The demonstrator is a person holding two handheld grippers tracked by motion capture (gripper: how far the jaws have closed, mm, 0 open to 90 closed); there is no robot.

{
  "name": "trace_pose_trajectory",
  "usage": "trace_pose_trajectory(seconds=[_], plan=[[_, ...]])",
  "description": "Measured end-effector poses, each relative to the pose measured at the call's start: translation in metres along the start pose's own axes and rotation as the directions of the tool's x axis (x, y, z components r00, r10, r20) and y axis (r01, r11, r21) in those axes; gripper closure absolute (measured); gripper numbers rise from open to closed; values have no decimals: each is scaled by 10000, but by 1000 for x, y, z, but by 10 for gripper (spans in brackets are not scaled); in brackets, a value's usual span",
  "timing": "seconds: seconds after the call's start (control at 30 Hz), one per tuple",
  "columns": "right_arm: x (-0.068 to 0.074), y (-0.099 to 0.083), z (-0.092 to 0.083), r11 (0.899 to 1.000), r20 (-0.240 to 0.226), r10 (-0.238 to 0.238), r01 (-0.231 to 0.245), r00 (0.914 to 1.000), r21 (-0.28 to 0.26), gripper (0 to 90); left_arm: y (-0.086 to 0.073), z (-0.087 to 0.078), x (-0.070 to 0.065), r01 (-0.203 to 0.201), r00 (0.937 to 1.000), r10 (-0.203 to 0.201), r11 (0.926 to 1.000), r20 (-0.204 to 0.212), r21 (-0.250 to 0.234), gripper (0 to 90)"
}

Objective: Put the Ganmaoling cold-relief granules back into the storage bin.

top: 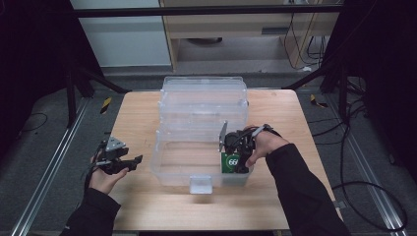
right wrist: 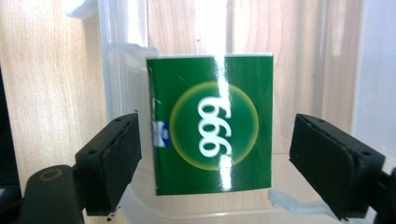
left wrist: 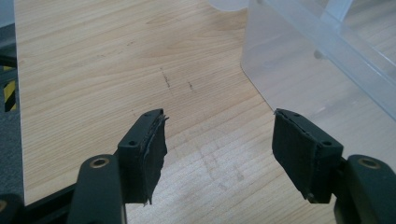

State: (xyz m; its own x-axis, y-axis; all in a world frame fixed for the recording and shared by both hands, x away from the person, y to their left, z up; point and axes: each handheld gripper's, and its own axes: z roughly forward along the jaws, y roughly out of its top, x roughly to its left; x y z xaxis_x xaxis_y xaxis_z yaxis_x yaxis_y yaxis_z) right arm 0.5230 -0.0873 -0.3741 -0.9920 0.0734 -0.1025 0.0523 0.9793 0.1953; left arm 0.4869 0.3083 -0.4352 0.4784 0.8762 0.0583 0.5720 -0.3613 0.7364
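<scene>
A green box (top: 229,162) printed "999" stands in the front right corner of a clear plastic bin (top: 162,157). My right gripper (top: 235,155) reaches down over that corner. In the right gripper view the green box (right wrist: 212,140) sits between the jaws of my right gripper (right wrist: 217,121), which is open with a gap on each side of the box. My left gripper (top: 133,163) hovers over the table left of the bin, open and empty. In the left gripper view, the left gripper (left wrist: 219,121) has bare wood between its jaws, and the bin's corner (left wrist: 317,60) lies to the upper right.
The bin's clear lid (top: 204,98) lies folded back behind it, toward the table's far edge. A clear latch (top: 200,184) sticks out from the bin's front wall. The wooden table (top: 275,196) has bare surface left, right and in front of the bin. Cables lie on the floor at right.
</scene>
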Motion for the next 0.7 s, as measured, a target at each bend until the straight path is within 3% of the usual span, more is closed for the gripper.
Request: trace_pose_trajectory(seconds=[0.17,0.23,0.37,0.4,0.57,0.63,0.7], plan=[[1,-1,-5,9997,185,210,-208,9996,-110,185,0,0,0,-36,10000,36,10000,-4,-49,344],[2,-2,-10,9986,262,507,-504,9984,-130,194,1,-1,0,-33,10000,33,10000,66,-46,367],[3,-6,-17,9970,483,672,-653,9966,-406,212,1,-2,0,6,10000,-5,10000,73,-94,378],[5,-8,-22,9941,574,903,-865,9943,-660,223,1,-2,0,27,10000,-27,10000,59,-89,378],[9,-13,-32,9908,615,1113,-1059,9919,-839,230,2,-2,0,14,9999,-13,9999,131,-110,390],[12,-20,-36,9785,511,1552,-1465,9866,-1450,261,2,-2,0,40,9998,-37,9999,171,-125,395],[14,-23,-40,9775,731,1533,-1404,9855,-1572,269,2,-2,0,47,9998,-44,9999,188,-156,400]])
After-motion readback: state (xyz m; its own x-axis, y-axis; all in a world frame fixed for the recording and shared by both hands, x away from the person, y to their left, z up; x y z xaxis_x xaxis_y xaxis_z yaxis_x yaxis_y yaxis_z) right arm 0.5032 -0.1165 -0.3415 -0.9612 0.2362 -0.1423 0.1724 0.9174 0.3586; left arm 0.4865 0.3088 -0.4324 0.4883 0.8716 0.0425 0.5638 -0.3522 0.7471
